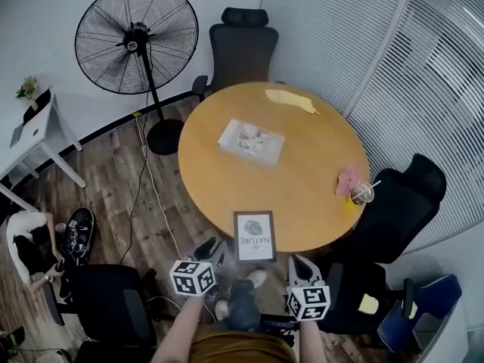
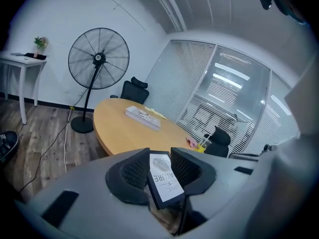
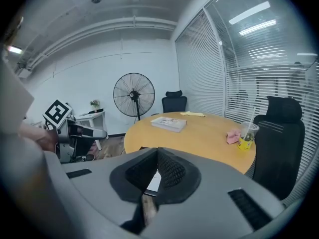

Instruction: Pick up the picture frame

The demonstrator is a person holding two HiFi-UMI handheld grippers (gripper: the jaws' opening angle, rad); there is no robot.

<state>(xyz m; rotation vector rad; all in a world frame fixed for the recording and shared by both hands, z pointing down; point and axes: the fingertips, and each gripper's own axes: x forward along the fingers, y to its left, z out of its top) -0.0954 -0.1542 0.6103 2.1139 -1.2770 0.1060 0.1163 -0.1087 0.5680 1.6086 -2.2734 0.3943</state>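
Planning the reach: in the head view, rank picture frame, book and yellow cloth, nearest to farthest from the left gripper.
1. Picture frame, near edge of the table, beside the left gripper.
2. Book, mid-table.
3. Yellow cloth, far edge.

We get soft, even indoor light from overhead, bright enough throughout, and whatever shadows fall on the table [image 1: 219,191] are faint and soft-edged. Bright strips glare on the glass wall [image 3: 249,49], which looks pale and washed out from the head view. Both gripper views bend straight lines hard and fall to black in the corners, and their nearest foreground is smeared out of focus. The picture frame [image 2: 163,179] reads fairly sharp in the left gripper view; the head view is softer, slightly hazy
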